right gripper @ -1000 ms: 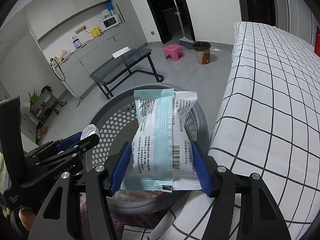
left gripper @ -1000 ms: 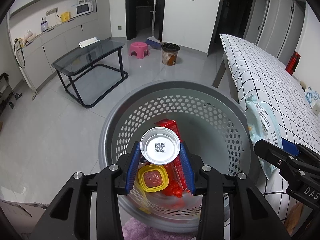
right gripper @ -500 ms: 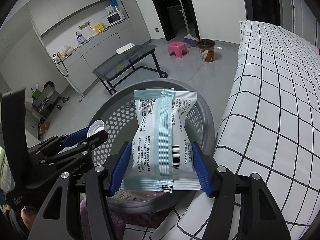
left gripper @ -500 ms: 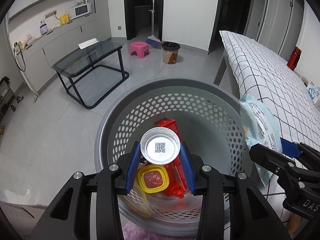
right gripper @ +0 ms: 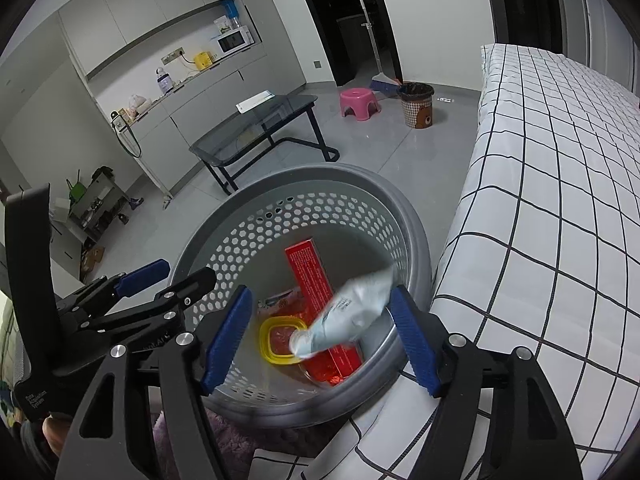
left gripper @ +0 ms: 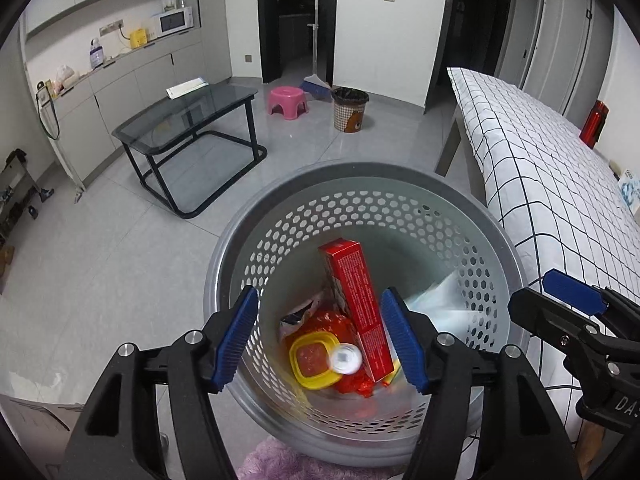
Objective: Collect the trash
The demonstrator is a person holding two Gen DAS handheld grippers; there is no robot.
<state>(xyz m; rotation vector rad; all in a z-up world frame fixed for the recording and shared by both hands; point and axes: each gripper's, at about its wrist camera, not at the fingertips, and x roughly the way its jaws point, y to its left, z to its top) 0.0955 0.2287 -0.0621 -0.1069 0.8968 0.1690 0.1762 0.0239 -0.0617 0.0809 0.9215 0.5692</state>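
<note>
A grey perforated basket point(left gripper: 360, 184) stands on the floor beside the bed; it also shows in the right wrist view point(right gripper: 304, 184). Inside lie a red box point(left gripper: 356, 300), a yellow-lidded container point(left gripper: 312, 360) and red wrapping. My left gripper point(left gripper: 320, 344) is open above the basket, and a small white round cup point(left gripper: 345, 358), blurred, is falling below it. My right gripper point(right gripper: 320, 338) is open above the basket, and the pale blue-white packet point(right gripper: 348, 312), blurred, is dropping between its fingers; the packet also shows in the left wrist view point(left gripper: 440, 304).
A bed with a black-and-white checked cover point(right gripper: 560, 200) lies right of the basket. A glass-topped low table point(left gripper: 188, 120), a pink stool point(left gripper: 287, 100) and a small patterned bin point(left gripper: 351, 110) stand on the grey floor beyond. A purple fluffy rug point(left gripper: 280, 464) lies at the basket's foot.
Both grippers have opened. The white cup has left the left gripper and the packet has left the right gripper; both are falling into the basket.
</note>
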